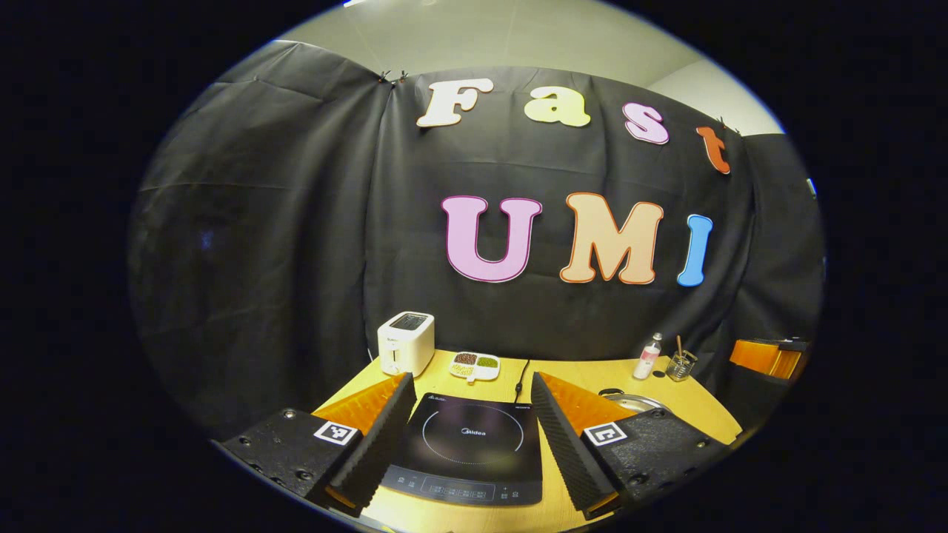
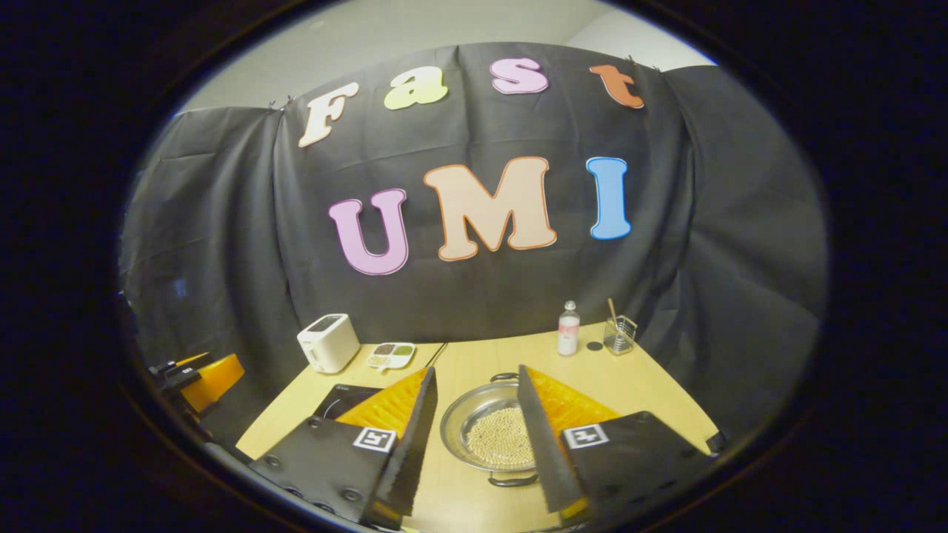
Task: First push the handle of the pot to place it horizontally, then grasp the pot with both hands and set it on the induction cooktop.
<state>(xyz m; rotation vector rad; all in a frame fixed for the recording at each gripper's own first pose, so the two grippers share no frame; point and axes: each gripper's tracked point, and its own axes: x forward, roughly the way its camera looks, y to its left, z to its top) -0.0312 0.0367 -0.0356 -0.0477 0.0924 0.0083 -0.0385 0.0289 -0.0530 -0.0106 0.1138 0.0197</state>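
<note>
Straight ahead of our right gripper (image 2: 474, 437), between its spread fingers, sits the pot (image 2: 489, 437), handles lined up near and far, so this gripper is nearer. Our left gripper (image 1: 470, 437), also open, faces the cooktop (image 1: 468, 448).

the left gripper (image 1: 470, 437) hangs above the wooden table (image 1: 585, 374), jaws spread wide over the black induction cooktop (image 1: 466, 448). right of it peeks a metal rim, probably the pot (image 1: 635, 402). behind stand a white toaster (image 1: 405, 342), a divided dish (image 1: 475, 365) and a small bottle (image 1: 648, 357).
</note>
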